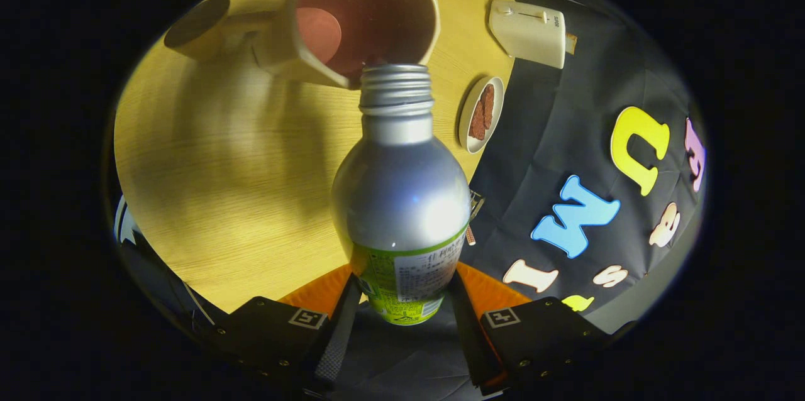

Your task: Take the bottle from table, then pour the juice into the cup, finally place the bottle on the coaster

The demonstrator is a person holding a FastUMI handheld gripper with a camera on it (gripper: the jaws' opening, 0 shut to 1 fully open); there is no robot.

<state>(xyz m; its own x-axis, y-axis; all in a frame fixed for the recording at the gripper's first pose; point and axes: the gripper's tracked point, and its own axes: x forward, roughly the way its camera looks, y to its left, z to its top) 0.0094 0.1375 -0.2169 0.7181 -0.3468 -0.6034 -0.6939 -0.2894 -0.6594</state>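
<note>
Gripper [402, 300] clenched on the silver aluminium bottle with green label [400, 200], one finger pressing each side of its lower body. Bottle uncapped, threaded neck tipped forward, its mouth at the rim of the cream ceramic cup with reddish-brown inside [361, 17]. Cup stands on the round light-wood tabletop [214, 175], beyond the fingers. Left of the cup, a dark round coaster [196, 22]. Right of the bottle neck, a small white dish holding brown pieces [481, 114]; beyond it, a cream box-shaped device [527, 33].

gripper [402, 300] tipped forward, both fingers [344, 319] pressed against the bottle [402, 200], one each side
</note>
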